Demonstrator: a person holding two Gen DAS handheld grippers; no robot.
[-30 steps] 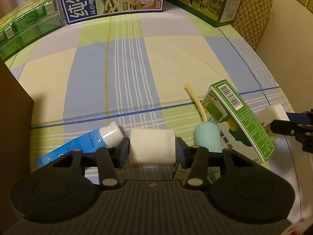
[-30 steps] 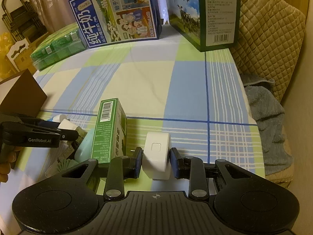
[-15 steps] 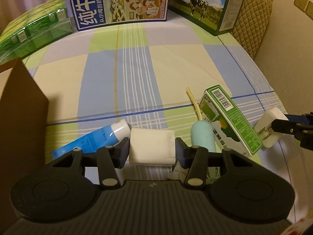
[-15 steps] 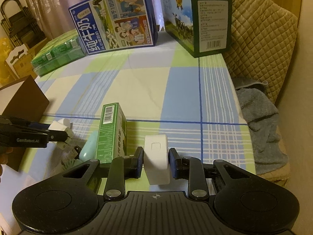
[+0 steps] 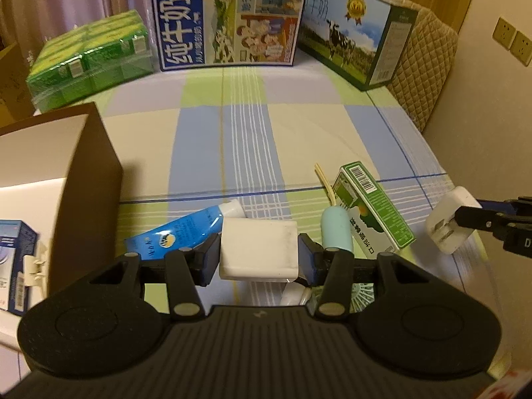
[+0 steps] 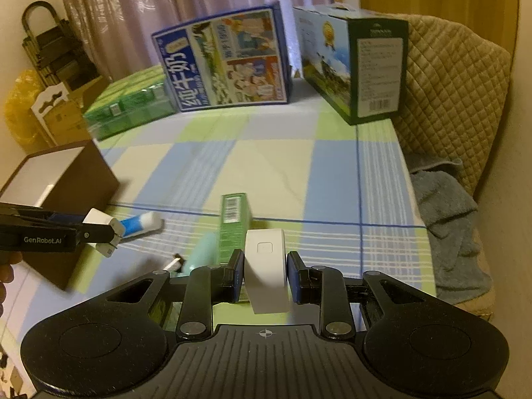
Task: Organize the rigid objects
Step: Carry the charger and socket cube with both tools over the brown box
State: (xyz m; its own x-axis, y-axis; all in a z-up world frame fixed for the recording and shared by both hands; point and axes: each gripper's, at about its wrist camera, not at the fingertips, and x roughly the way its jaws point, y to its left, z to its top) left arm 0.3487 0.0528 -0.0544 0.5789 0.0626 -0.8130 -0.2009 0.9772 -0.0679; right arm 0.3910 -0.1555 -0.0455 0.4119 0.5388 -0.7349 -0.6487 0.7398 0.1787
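Note:
My left gripper is shut on a white rectangular block, held above the checked cloth. It also shows in the right wrist view. My right gripper is shut on a white plug adapter, seen from the left wrist view at the right. On the cloth lie a blue tube, a teal oval object and a green carton. An open brown box stands at the left, with a blue-white packet inside.
Two large milk cases and a green shrink-wrapped pack stand at the back. A quilted chair and a grey towel are on the right. A thin stick lies by the carton.
Both grippers have lifted with their white objects. The left one has moved back and left, so the brown box now shows its open inside.

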